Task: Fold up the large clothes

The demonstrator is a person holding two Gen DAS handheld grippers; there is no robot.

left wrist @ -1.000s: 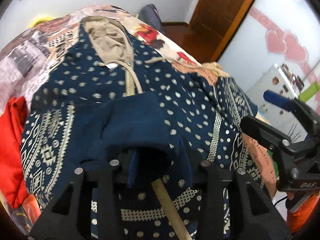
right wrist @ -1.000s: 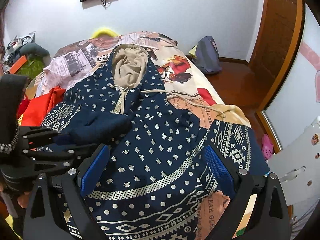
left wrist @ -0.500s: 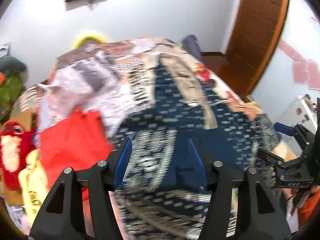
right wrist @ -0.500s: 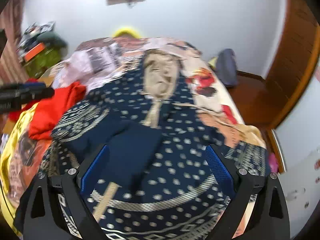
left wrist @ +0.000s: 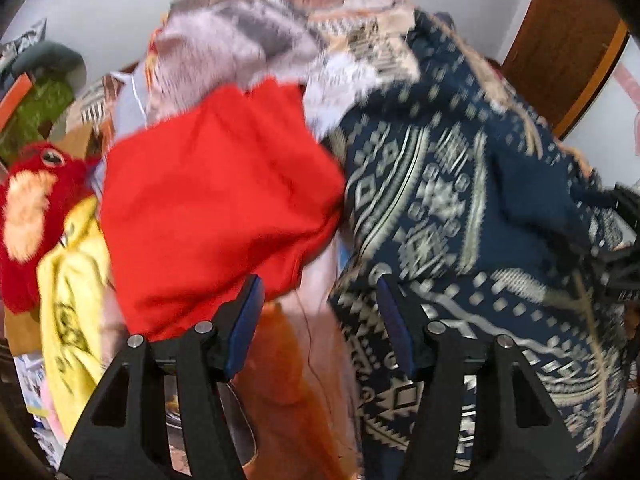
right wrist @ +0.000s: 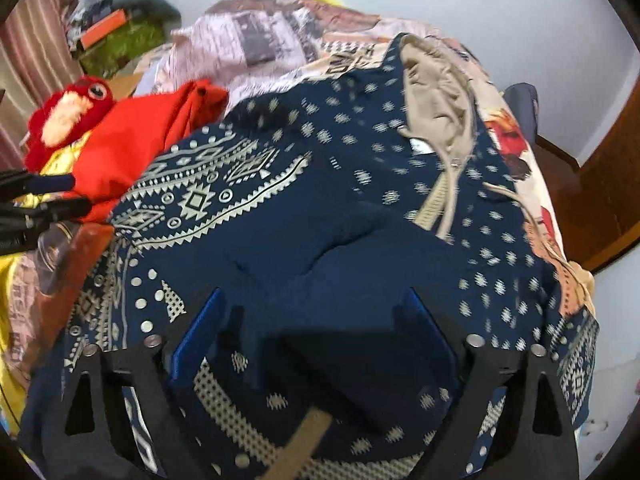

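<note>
A large navy hooded jacket [right wrist: 360, 208] with cream dots, tribal bands and a tan hood lining [right wrist: 436, 96] lies spread on the bed, one sleeve folded across its front. It also shows in the left wrist view [left wrist: 460, 216]. My left gripper [left wrist: 320, 320] is open and empty, low at the jacket's left edge beside the red garment [left wrist: 216, 208]. My right gripper [right wrist: 312, 328] is open, just above the jacket's lower front, holding nothing. The left gripper's fingers [right wrist: 44, 200] show at the left edge of the right wrist view.
A red garment [right wrist: 136, 140], a yellow garment [left wrist: 72, 304] and a red plush toy [right wrist: 68, 116] lie at the bed's left side. The patterned bedsheet [right wrist: 264, 40] shows behind. A wooden door [left wrist: 560, 40] stands at the right; a dark bag [right wrist: 520, 100] lies on the floor.
My left gripper let go of the folded sleeve and swung left, down to the jacket's left edge. My right gripper moved in low over the jacket's lower front.
</note>
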